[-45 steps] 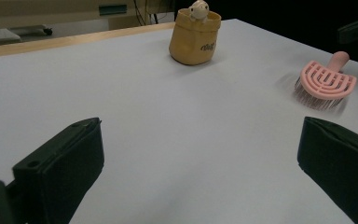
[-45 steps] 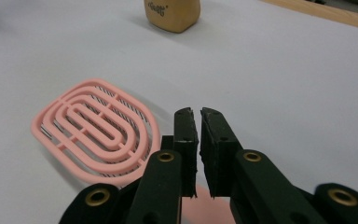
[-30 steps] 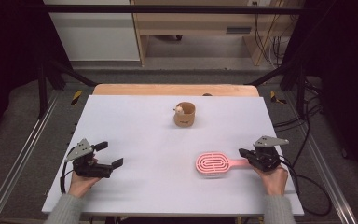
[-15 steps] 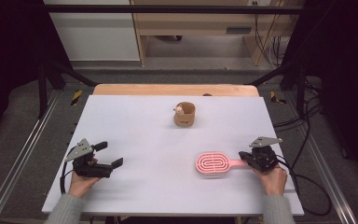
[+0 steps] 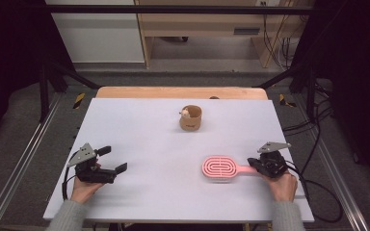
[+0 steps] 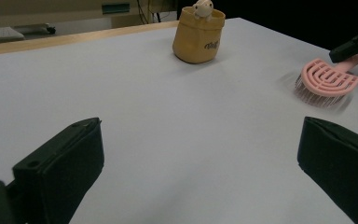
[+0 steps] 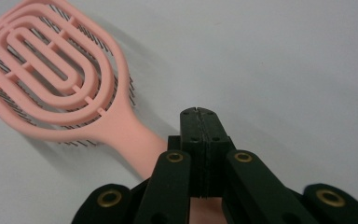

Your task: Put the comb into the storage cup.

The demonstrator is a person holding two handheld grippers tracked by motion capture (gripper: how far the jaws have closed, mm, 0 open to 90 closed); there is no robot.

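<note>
A pink vented hairbrush [image 5: 220, 168] lies bristles down on the white table [image 5: 144, 125], right of centre, with its handle pointing right. My right gripper [image 5: 253, 167] sits over that handle. In the right gripper view its jaws are pressed together [image 7: 199, 114] with nothing between the tips, and the pink handle [image 7: 135, 140] runs underneath them. Whether they touch it I cannot tell. My left gripper [image 5: 113, 160] rests at the table's front left, its two black fingers [image 6: 60, 163] wide apart around bare table. The brush [image 6: 328, 79] lies far off to its right.
A small tan fabric pot [image 5: 191, 118] with a little white figure peeking out stands at the middle back of the table. A wooden strip [image 5: 180, 92] runs along the far edge. Cables [image 5: 318, 192] trail off the right side.
</note>
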